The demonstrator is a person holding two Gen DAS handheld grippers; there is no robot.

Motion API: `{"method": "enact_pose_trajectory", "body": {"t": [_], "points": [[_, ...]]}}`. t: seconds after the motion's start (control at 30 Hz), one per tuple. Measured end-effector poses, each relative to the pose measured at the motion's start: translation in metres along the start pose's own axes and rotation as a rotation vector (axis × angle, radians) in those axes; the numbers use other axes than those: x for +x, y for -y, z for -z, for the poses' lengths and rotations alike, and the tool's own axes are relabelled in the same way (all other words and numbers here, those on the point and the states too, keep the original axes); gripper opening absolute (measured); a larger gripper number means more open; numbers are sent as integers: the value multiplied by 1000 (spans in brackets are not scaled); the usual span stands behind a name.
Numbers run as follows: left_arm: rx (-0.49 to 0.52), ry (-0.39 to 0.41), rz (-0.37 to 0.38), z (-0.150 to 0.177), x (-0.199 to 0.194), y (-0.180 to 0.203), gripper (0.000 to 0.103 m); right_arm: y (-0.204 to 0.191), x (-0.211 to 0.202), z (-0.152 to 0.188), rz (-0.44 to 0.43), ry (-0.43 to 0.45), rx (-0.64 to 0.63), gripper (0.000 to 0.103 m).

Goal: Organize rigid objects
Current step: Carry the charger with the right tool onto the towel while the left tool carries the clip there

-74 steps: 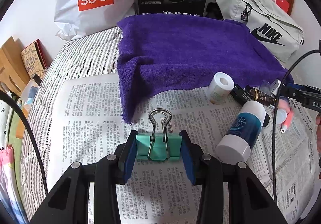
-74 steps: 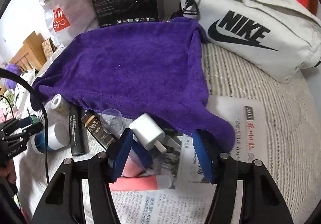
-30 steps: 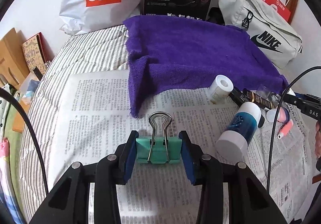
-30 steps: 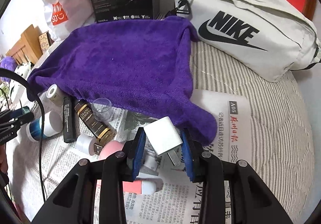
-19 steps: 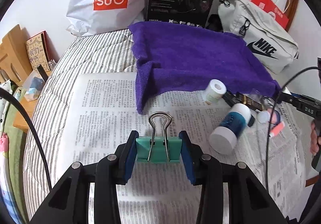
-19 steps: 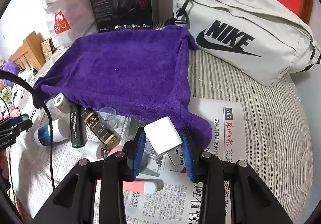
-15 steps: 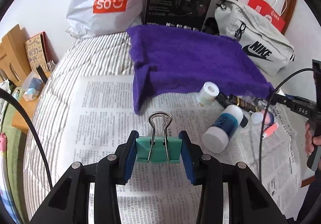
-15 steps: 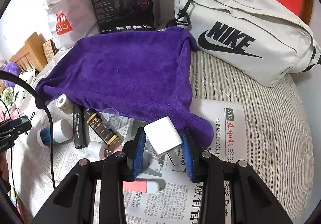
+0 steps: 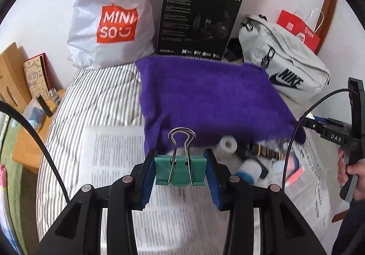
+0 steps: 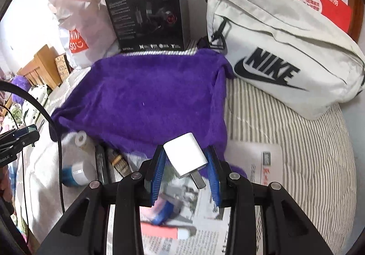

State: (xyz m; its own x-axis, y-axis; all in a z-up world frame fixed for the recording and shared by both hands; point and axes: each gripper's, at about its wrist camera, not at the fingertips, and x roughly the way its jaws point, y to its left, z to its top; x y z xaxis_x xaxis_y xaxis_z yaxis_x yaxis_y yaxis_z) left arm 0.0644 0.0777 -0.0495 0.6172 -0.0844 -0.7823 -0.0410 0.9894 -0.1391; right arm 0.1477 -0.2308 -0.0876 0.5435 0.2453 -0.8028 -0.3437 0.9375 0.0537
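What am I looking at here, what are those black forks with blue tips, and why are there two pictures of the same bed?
These are two hand-held grippers, one in each of a person's hands, each with a wide-angle camera looking forward along its two fingers. So each picture is one gripper's own view.

In the left wrist view, the left gripper is shut on a green binder clip. At the right edge you can see the person's hand on the other gripper's handle.

In the right wrist view, the right gripper is shut on a white plug adapter.

Below them is a striped bed with newspaper spread on it, a purple towel, and a huddle of small bottles and tubes. Against the wall stand a white shopping bag, a black box and a pale Nike bag.
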Motion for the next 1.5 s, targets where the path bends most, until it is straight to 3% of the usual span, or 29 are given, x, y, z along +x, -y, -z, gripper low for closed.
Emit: {"method": "enact_pose_trajectory", "body": {"t": [0.57, 1.5], "points": [[23, 3, 39, -79, 43, -4, 39, 4, 34, -59, 0, -8, -7, 35], [19, -108, 49, -123, 168, -4, 39, 4, 140, -116, 29, -95, -49, 35]]}}
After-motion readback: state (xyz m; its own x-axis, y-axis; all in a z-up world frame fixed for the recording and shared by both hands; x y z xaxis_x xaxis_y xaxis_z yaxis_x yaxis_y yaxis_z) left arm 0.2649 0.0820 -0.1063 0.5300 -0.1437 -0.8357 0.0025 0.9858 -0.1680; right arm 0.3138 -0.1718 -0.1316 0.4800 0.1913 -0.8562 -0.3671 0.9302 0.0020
